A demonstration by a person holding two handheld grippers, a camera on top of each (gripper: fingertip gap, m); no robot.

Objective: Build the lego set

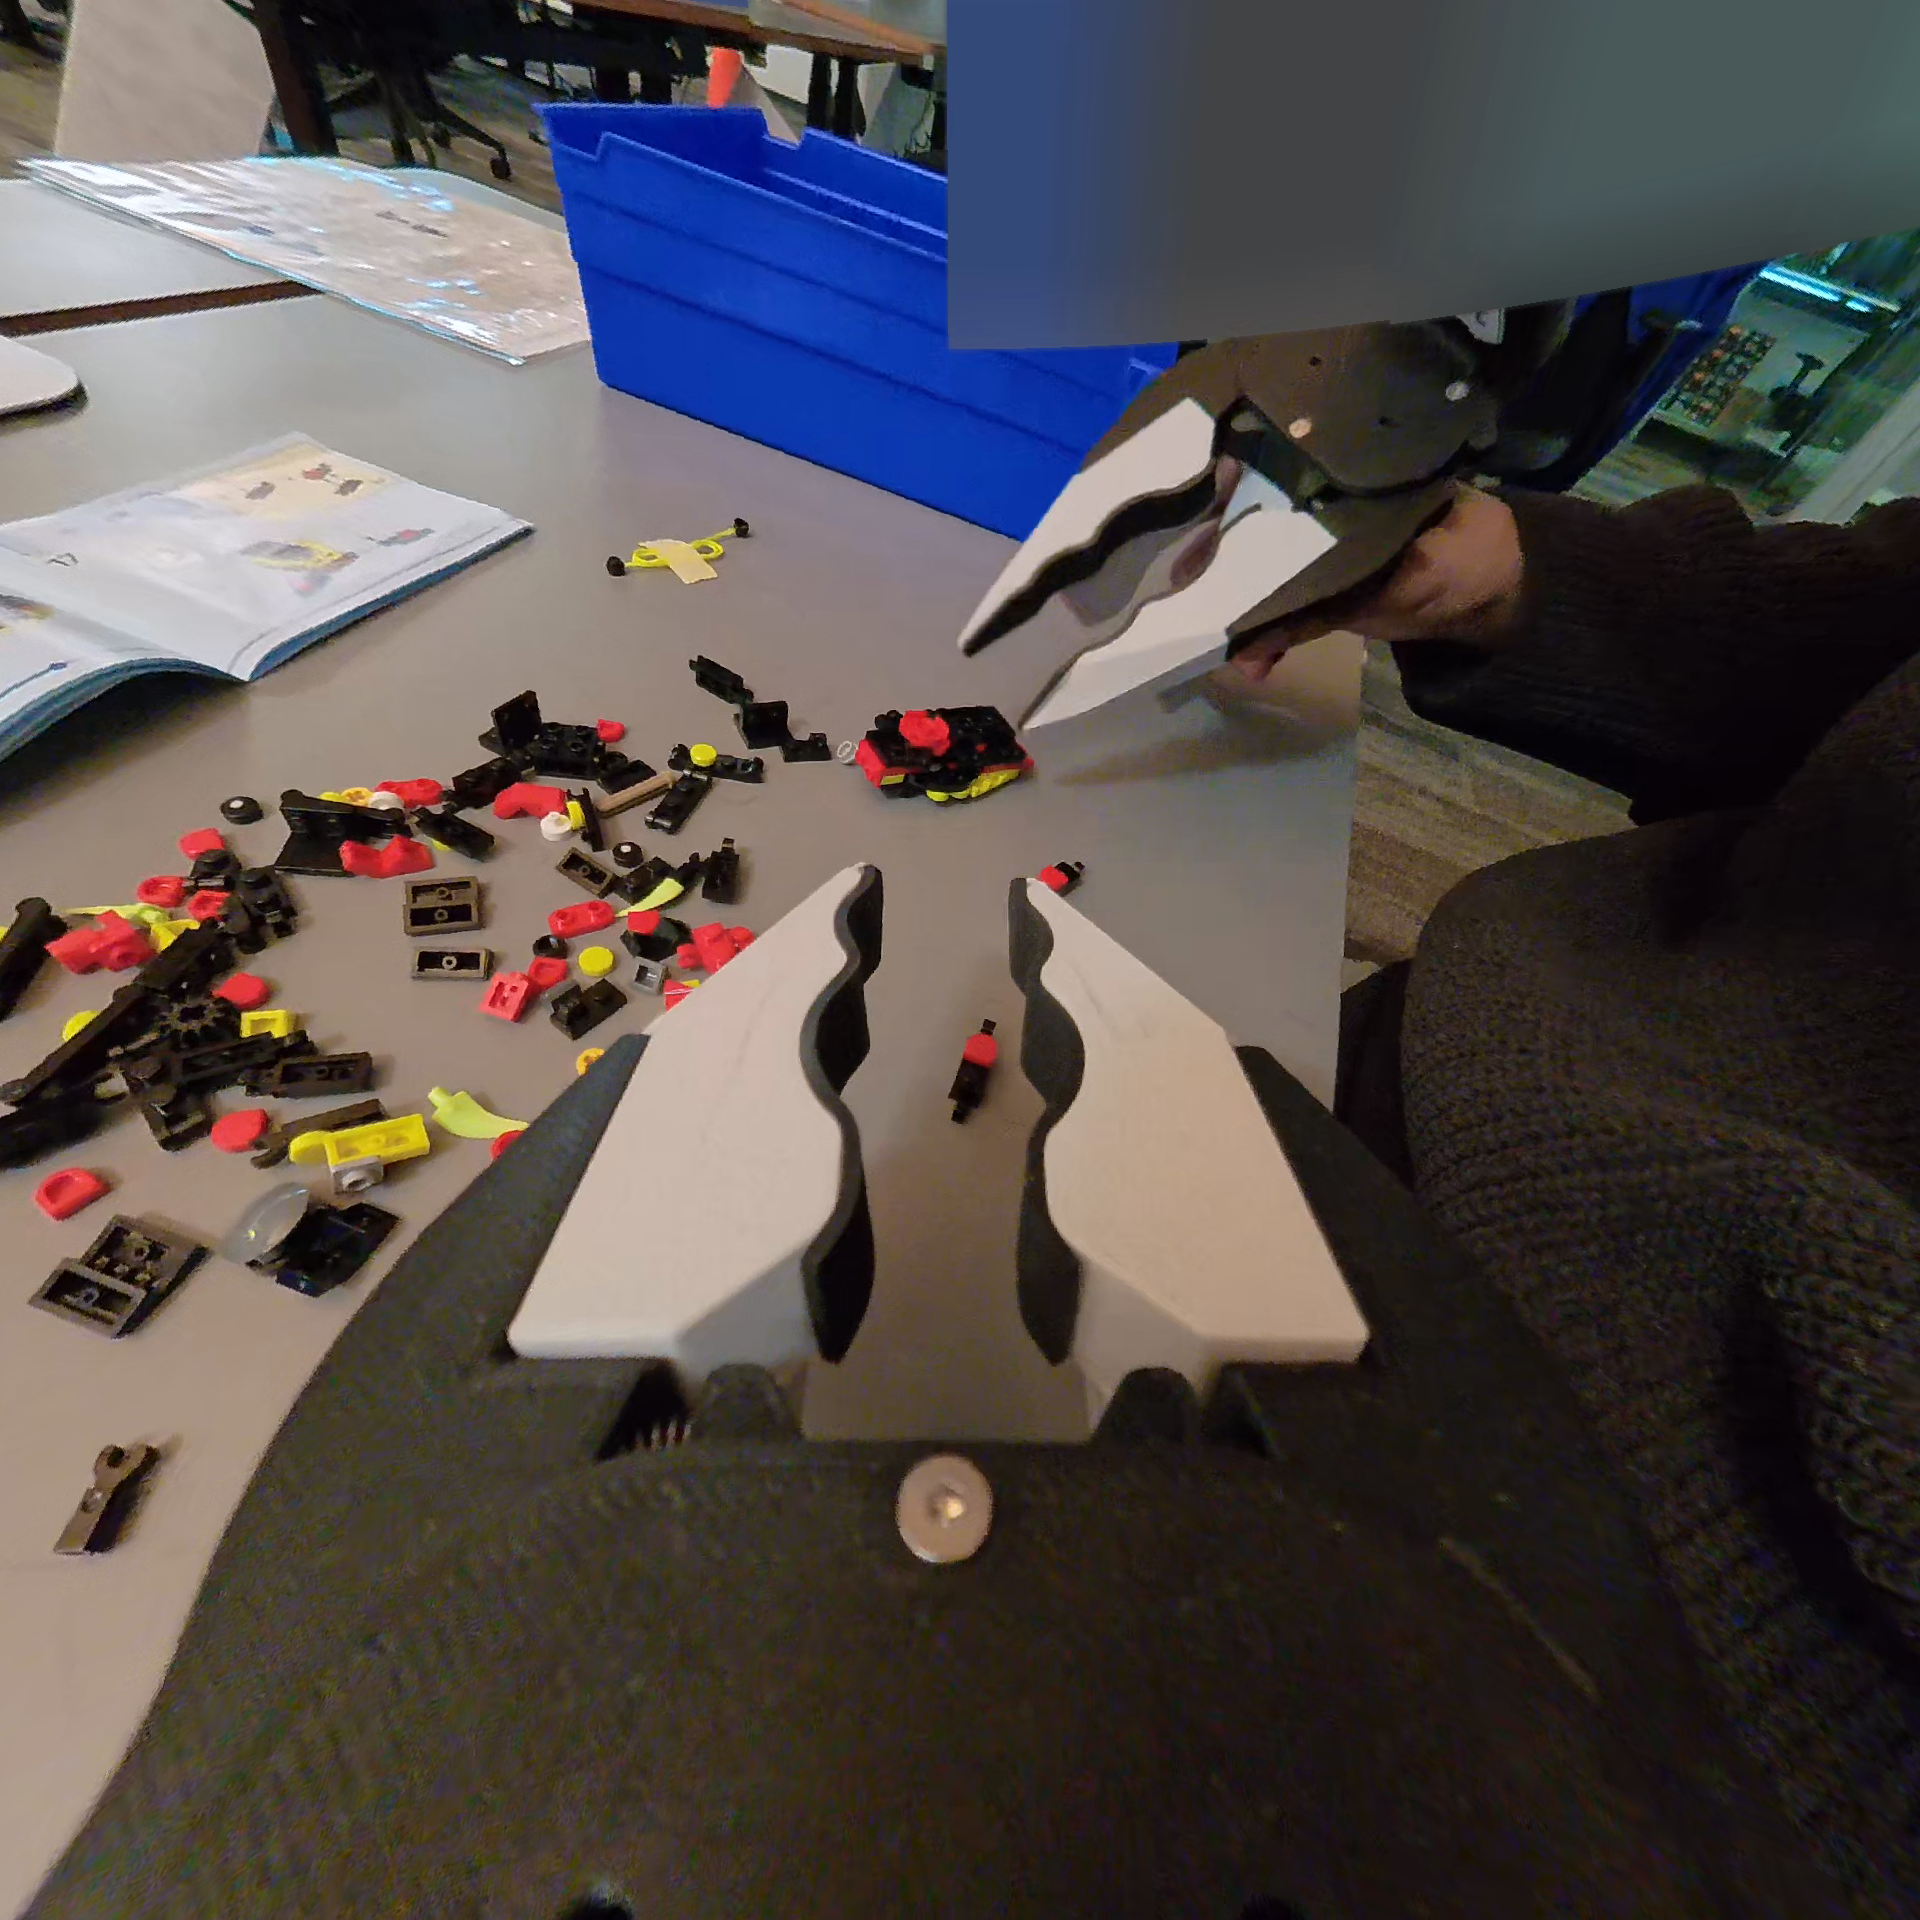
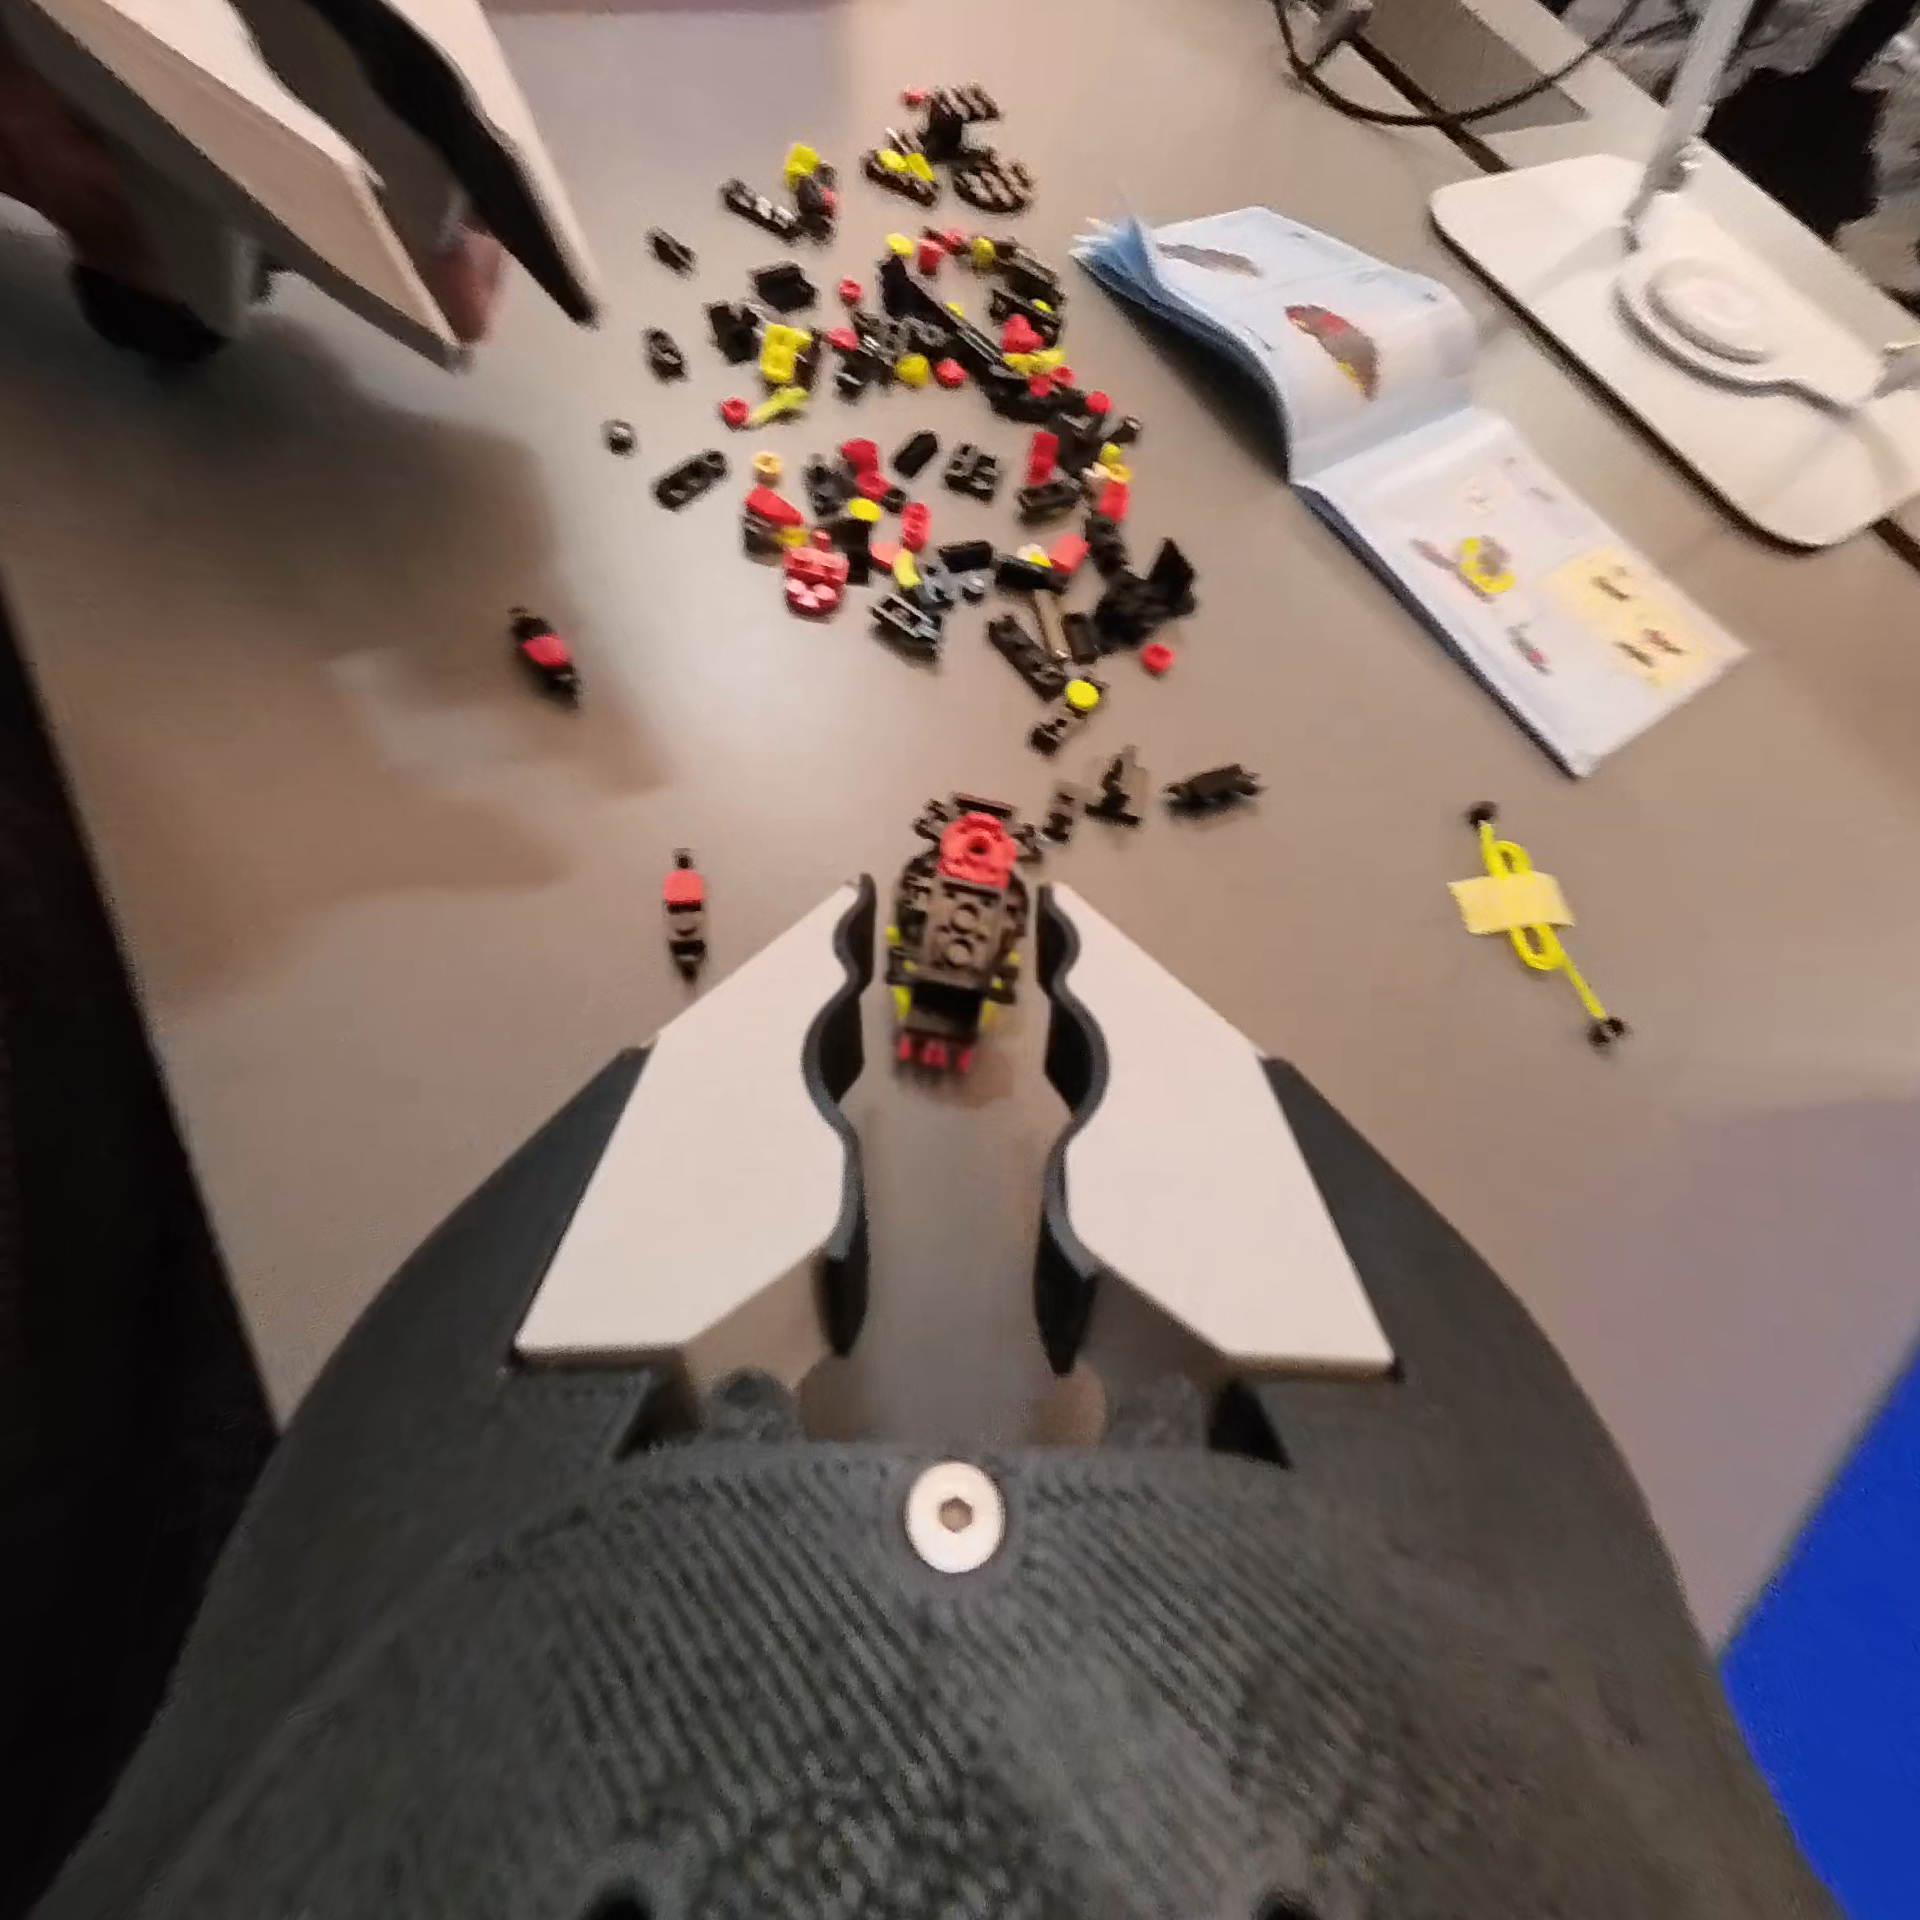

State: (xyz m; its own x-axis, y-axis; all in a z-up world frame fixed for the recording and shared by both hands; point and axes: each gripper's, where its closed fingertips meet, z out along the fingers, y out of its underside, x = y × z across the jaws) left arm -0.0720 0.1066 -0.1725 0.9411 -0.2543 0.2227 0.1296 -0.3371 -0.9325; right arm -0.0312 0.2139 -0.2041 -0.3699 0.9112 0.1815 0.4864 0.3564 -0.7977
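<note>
My left gripper (image 1: pixel 945 888) is open and holds nothing, hovering over the grey table (image 1: pixel 1195 831). A small black and red piece (image 1: pixel 974 1065) lies on the table below the gap between its fingers, untouched. A second such piece (image 1: pixel 1062 876) lies by its right fingertip. My right gripper (image 2: pixel 954 896) is open. A small black, red and yellow brick model (image 2: pixel 961 935) shows between its fingers. In the left wrist view the model (image 1: pixel 940 753) rests on the table, with the right gripper (image 1: pixel 997 681) just above and beside it, pads not pressing it.
A pile of loose black, red and yellow bricks (image 1: pixel 416 935) spreads to the left. An open instruction booklet (image 1: pixel 208 582), a blue bin (image 1: pixel 790 291) and a yellow taped piece (image 1: pixel 675 551) lie beyond. The table edge (image 1: pixel 1351 935) is close on the right. A white lamp base (image 2: pixel 1714 312) stands far off. The left gripper's tips are roughly 12 centimeters from the right gripper's.
</note>
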